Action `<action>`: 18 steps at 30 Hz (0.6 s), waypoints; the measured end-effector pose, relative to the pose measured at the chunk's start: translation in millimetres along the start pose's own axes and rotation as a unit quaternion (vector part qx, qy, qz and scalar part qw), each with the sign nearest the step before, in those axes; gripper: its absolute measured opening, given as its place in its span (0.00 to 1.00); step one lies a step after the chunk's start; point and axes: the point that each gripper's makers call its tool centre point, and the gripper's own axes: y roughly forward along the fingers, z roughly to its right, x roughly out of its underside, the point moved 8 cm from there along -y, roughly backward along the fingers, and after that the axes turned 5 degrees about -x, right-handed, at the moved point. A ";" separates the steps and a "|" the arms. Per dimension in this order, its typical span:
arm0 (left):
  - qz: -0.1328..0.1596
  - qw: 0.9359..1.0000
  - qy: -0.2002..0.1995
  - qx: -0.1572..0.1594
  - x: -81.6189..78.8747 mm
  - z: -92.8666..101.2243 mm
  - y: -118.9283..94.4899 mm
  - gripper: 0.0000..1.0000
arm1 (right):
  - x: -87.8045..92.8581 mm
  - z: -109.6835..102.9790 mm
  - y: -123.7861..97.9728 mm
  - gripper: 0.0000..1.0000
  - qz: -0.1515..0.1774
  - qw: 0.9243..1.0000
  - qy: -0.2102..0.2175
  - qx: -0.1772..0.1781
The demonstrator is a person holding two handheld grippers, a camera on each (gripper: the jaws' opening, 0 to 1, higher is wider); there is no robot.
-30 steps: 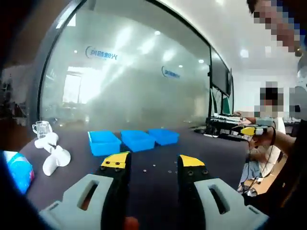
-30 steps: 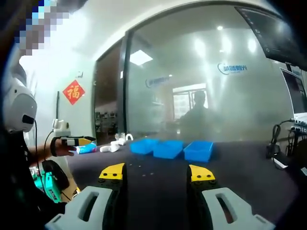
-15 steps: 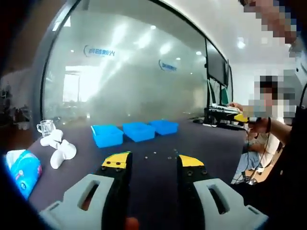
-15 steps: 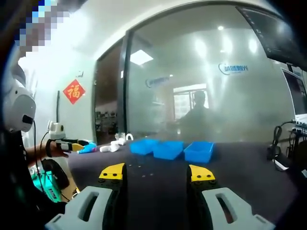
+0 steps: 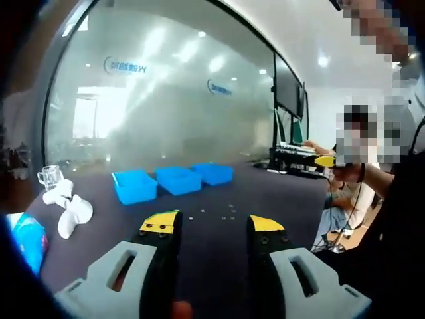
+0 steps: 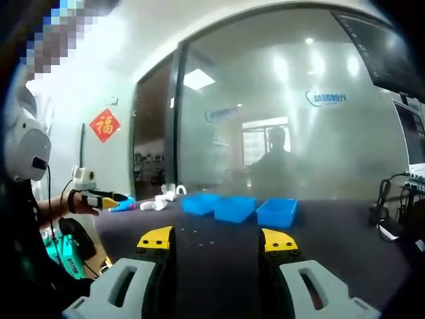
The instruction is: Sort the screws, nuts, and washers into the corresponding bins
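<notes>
Three blue bins [image 5: 174, 181] sit at twelve o'clock on the bench [image 5: 212, 246], tiny fasteners [image 5: 229, 210] scattered nearer; both claws [image 5: 207, 226] [image 6: 214, 240] gape empty, so small parts could slip.

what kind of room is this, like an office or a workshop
Most likely an office or meeting room used as a test space: a frosted glass partition bearing a logo, a wall-mounted monitor, and a long dark table holding three blue bins.
</notes>
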 end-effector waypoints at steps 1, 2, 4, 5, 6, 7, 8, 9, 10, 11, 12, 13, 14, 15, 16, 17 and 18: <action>0.000 1.000 0.000 0.000 -0.2 -0.5 0.3 0.39 | -0.1 0.4 -0.5 0.45 0.000 1.000 0.000 0.001; -0.001 1.000 0.003 0.000 -0.5 -1.1 0.4 0.39 | -0.2 0.9 -0.9 0.45 0.001 1.000 0.001 0.002; -0.002 1.000 0.006 -0.002 -1.3 -3.1 0.3 0.39 | -0.5 1.2 -1.3 0.45 0.001 1.000 0.001 0.003; -0.001 1.000 0.006 -0.002 -1.9 -3.7 0.4 0.39 | -0.8 1.0 -1.4 0.45 0.001 1.000 0.001 0.003; -0.001 1.000 0.006 -0.002 -2.4 -3.7 0.3 0.39 | -1.0 0.7 -1.4 0.45 0.001 1.000 0.000 0.003; -0.001 1.000 0.008 -0.002 -2.8 -3.9 0.2 0.39 | -1.2 0.5 -1.3 0.45 0.002 1.000 -0.001 0.003; -0.001 1.000 0.009 -0.003 -3.2 -3.9 0.1 0.39 | -1.4 -0.1 -1.2 0.45 0.002 1.000 -0.001 0.002; -0.001 1.000 0.010 -0.002 -3.5 -3.7 -0.1 0.39 | -1.6 -0.3 -1.1 0.45 0.003 1.000 -0.001 0.002; -0.002 1.000 0.010 -0.001 -3.9 -3.4 -0.3 0.40 | -1.5 -0.7 -1.1 0.45 0.003 1.000 -0.001 0.002; -0.003 1.000 0.011 0.000 -4.1 -3.5 -0.6 0.40 | -1.4 -0.8 -1.1 0.45 0.003 1.000 -0.001 0.001; -0.003 1.000 0.012 0.000 -4.5 -3.5 -1.0 0.40 | -1.2 -1.2 -1.0 0.45 0.003 1.000 -0.001 0.001; -0.005 1.000 0.014 0.001 -4.9 -3.8 -1.6 0.40 | -0.9 -1.3 -1.0 0.45 0.003 1.000 0.000 0.001; -0.006 1.000 0.014 0.002 -5.2 -3.8 -1.8 0.41 | -0.4 -2.1 -0.8 0.45 0.003 1.000 0.000 0.000; -0.006 1.000 0.014 0.003 -5.9 -4.3 -2.1 0.41 | 0.0 -2.4 -0.8 0.45 0.003 1.000 -0.001 0.000; -0.006 1.000 0.010 0.007 -7.2 -4.8 -2.2 0.41 | 0.4 -2.6 -0.8 0.45 0.002 1.000 0.000 -0.001; -0.006 1.000 0.002 0.014 -8.7 -5.0 -1.9 0.42 | 0.7 -2.7 -0.8 0.45 0.002 1.000 0.000 -0.001; -0.008 1.000 0.002 0.016 -10.0 -5.7 -1.3 0.42 | 0.9 -2.7 -0.9 0.45 0.002 1.000 0.000 -0.002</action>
